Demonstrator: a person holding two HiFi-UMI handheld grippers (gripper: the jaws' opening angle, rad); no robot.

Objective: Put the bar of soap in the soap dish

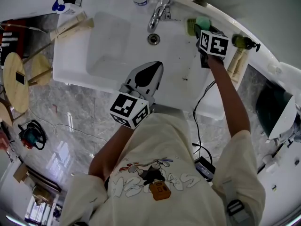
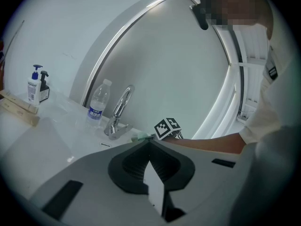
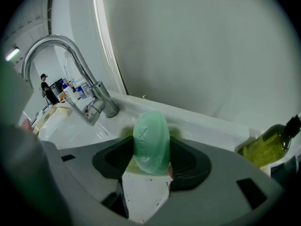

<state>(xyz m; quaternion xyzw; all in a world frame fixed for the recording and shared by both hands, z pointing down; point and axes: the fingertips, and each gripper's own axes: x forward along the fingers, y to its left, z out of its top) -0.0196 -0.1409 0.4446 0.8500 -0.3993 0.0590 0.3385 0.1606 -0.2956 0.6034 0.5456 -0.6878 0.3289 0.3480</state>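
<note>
The right hand-held gripper [image 3: 151, 158] is clamping the green bar of soap [image 3: 151, 134] by its broad faces and standing it on end, probably so that the bar can go straight down. It is holding the bar at the yellow-green soap dish [image 1: 191, 27] on the counter [image 3: 207, 124] ledge, near the faucet [image 3: 70, 74]; whether they are touching cannot be determined. The left hand-held gripper [image 2: 149, 163] is idling at the basin [image 1: 108, 46] front, jaws together and empty, leaving the approach unobstructed.

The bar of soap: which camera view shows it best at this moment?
The right gripper view. The green bar of soap sits large in the middle of the picture, clamped in the right gripper. The head view shows only a small green patch just past that gripper; the left gripper view shows at most a green speck.
</note>
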